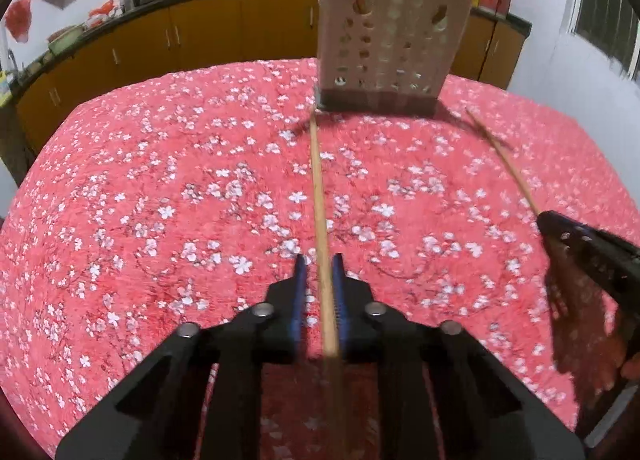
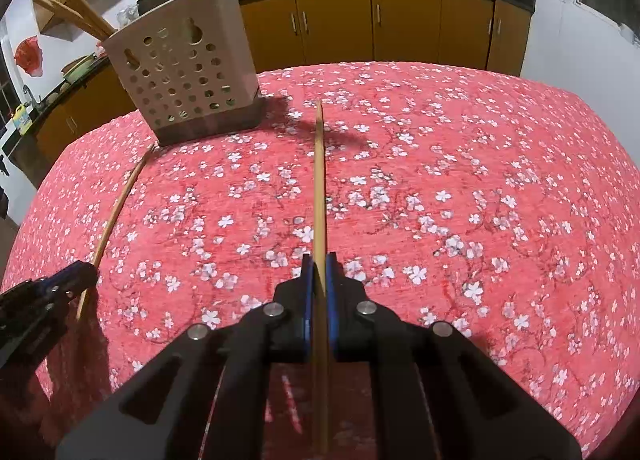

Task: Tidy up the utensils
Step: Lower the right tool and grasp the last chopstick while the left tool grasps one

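Two slender, pale bamboo chopsticks lie on the desk, which is covered with a red, white-blossomed cloth (image 1: 160, 188): the left chopstick (image 1: 319, 188) points its far tip at the foot of the beige, perforated plastic utensil holder (image 1: 394, 44), and the right chopstick (image 2: 319, 180) lies beside it, well apart, its tip short of the holder. Left tongs (image 1: 320, 264) stand narrowed about the near part of the left chopstick, the stick lying against the right blue pad with a slight gap at the other, so the grip reads as closed on it. Right tongs (image 2: 319, 262) are closed on the near part of the right chopstick, both blue pads pressing it. Each stick appears light, stiff and smooth, and probably prone to pivoting or sliding between the pads. Holding near one end leaves a long free length to swing; a firm pinch, tip kept forward, likely suits dropping it among the wooden utensils (image 2: 80, 14) already in the holder.
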Tool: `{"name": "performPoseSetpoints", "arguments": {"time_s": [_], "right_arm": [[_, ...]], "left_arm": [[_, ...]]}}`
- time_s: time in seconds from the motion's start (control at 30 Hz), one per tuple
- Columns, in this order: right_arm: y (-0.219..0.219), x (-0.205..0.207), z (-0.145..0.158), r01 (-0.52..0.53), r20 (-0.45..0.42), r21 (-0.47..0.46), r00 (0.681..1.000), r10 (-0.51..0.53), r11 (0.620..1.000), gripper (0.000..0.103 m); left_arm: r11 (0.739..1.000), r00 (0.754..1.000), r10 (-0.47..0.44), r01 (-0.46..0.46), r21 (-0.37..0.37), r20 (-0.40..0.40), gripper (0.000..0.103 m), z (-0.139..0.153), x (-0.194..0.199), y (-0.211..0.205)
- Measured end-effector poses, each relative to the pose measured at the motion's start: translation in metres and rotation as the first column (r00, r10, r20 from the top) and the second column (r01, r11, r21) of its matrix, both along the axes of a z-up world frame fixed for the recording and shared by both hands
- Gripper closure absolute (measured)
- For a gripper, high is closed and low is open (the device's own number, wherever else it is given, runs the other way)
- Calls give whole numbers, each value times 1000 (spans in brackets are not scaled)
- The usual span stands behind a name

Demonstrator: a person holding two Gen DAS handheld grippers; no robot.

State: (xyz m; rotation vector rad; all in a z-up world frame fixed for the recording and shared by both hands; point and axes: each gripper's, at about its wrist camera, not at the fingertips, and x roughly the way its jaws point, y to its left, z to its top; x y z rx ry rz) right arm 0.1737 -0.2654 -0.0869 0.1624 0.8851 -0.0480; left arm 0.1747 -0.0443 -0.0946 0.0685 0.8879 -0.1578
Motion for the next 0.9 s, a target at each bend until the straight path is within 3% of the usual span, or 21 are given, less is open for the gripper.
{"name": "performPoseSetpoints", "arguments": {"time_s": [0.27, 0.9], "right_arm": [[6, 20, -3, -42, 3, -15, 999, 42, 999, 95], [-5, 41, -10, -34, 24, 11, 999, 34, 999, 95]], "left_arm": [[993, 993, 121, -121, 16, 7, 95, -1, 36, 35], [987, 990, 144, -143, -75, 4, 94, 0, 48, 59]]}}
